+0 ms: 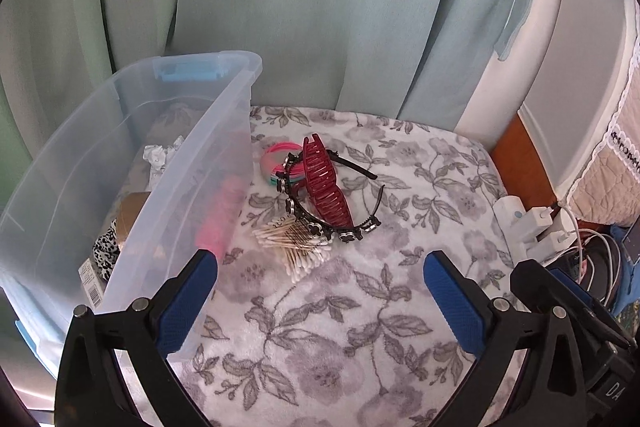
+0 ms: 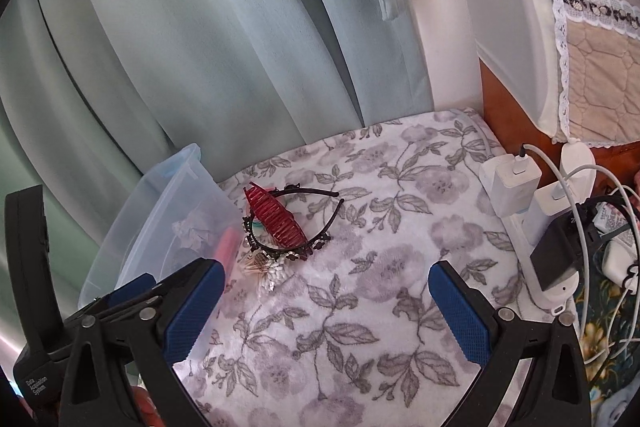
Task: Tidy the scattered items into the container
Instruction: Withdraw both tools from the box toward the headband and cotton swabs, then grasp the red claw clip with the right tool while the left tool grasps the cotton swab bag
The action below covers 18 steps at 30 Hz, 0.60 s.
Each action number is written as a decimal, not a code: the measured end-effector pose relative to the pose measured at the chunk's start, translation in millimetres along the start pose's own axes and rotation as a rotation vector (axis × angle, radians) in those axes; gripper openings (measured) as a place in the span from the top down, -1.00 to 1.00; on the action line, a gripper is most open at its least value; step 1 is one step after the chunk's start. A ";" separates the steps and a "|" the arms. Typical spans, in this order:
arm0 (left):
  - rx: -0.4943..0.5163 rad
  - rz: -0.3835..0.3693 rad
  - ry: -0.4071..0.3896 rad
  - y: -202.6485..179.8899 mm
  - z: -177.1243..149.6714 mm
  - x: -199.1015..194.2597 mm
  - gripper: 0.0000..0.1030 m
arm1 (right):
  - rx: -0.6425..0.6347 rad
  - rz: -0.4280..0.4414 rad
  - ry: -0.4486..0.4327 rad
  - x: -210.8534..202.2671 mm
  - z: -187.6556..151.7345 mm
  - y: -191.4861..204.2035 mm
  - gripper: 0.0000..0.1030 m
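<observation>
Pink bangles (image 1: 276,157) plain in left view only; left tongs (image 1: 320,267), right tongs (image 2: 326,277) wide apart, empty.

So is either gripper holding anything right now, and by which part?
Nothing is held. The left gripper and right gripper are both open and empty above the floral blanket.

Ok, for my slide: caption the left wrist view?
Open left gripper faces red hair clip, headband and cotton swabs beside clear bin.
</observation>
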<state>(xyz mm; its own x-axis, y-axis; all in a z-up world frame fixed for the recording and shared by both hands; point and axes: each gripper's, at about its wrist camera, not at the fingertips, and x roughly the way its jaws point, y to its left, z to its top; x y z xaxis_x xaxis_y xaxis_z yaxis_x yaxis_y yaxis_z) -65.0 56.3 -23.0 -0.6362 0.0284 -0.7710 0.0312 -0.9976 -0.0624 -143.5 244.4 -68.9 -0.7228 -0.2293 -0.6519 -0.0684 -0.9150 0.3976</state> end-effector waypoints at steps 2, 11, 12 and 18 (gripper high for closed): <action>0.013 0.010 -0.003 -1.7 0.4 2.2 -0.99 | 0.005 0.002 0.002 3.8 -0.8 -3.4 -1.00; 0.003 0.011 0.018 -9.2 -7.2 14.2 -0.99 | -0.002 0.010 0.055 14.6 0.5 -16.6 -1.00; 0.007 0.022 0.028 -10.2 -9.4 17.6 -0.99 | -0.007 0.005 0.061 17.0 -0.4 -18.2 -1.00; -0.009 0.043 0.118 -7.2 -22.0 46.3 -0.99 | -0.012 -0.016 0.151 42.1 -9.0 -29.0 -1.00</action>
<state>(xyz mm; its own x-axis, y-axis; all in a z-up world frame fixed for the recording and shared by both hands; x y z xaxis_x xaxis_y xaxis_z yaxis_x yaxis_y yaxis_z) -77.7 66.2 -72.2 -0.5391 -0.0061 -0.8422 0.0634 -0.9974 -0.0333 -165.7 258.3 -113.7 -0.6103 -0.2615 -0.7478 -0.0702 -0.9224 0.3798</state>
